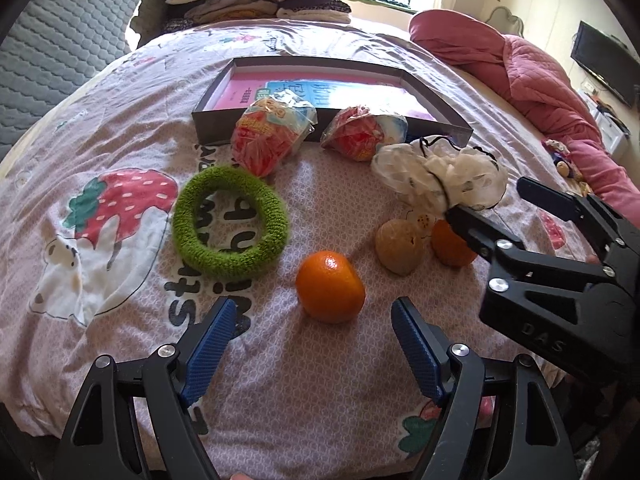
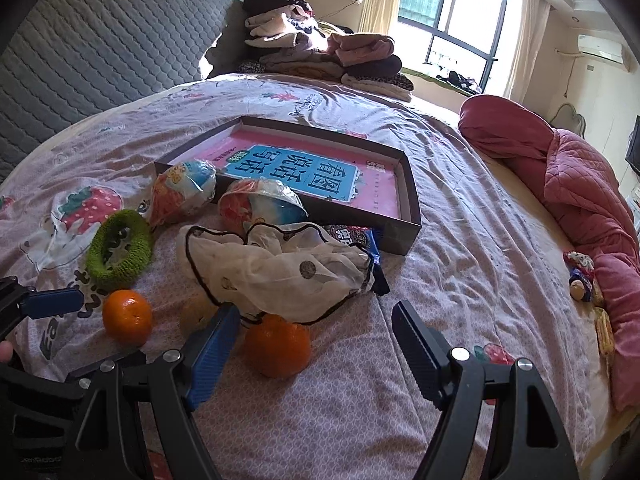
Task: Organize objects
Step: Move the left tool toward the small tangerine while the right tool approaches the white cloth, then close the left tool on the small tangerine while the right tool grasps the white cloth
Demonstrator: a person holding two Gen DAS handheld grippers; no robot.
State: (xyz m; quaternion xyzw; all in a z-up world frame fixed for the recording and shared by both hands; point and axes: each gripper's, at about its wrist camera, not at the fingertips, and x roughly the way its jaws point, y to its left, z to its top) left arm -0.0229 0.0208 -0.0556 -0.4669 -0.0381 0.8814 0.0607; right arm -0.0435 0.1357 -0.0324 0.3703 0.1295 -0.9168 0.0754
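Between the spread blue pads of the left gripper, just ahead on the pink patterned bedsheet, sat a round orange mandarin, dead centre and clear of its neighbours. To its right the right gripper, likewise spread wide and empty, hovered by a second orange mandarin under a crumpled white cloth. Farther off lay the shallow dark cardboard tray, probably the destination; the left arm was nearer.

We see our right tool spread wide over a bed, an orange between its fingers, a white cloth just beyond.
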